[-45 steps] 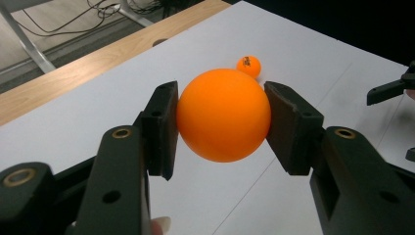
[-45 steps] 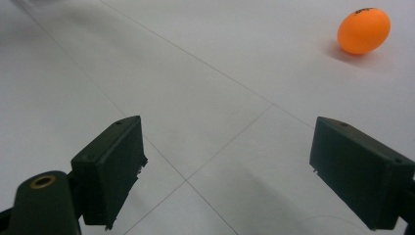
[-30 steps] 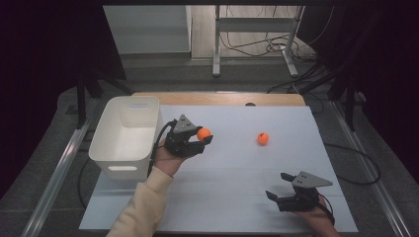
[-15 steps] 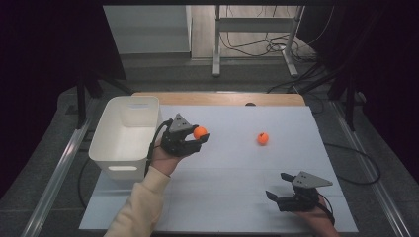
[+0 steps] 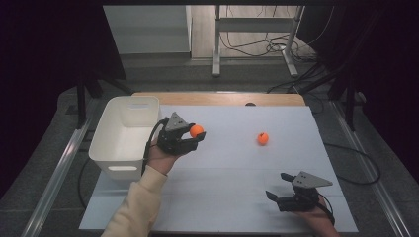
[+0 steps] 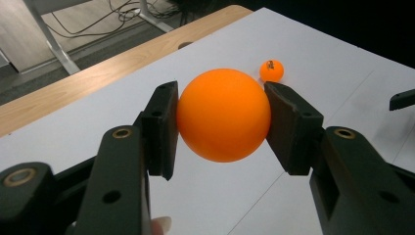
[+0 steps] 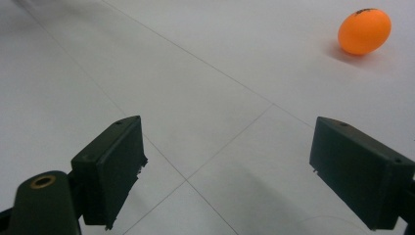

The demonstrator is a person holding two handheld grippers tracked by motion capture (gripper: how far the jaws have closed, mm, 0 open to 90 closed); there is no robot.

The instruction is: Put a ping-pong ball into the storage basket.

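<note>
While the left tool (image 6: 222, 122) clamps an orange ball (image 6: 223, 121) beside the white bin (image 5: 123, 136), the right tool (image 7: 225, 171) gapes wide, a second ball (image 7: 364, 31) well ahead of it.

— Where's everything sitting?
— Bin (image 5: 126, 136) at the left edge of the counter (image 5: 232, 173). My left gripper (image 5: 190, 140) is just right of it, with a ball (image 5: 196, 131) between the pads, off the counter.

— And the other ball?
— The second ball (image 5: 262, 138) lies on the counter, right of the held one, well apart. My right gripper (image 5: 274, 195) sits at the near right corner, nearer to me than that ball, jaws wide over bare counter.
</note>
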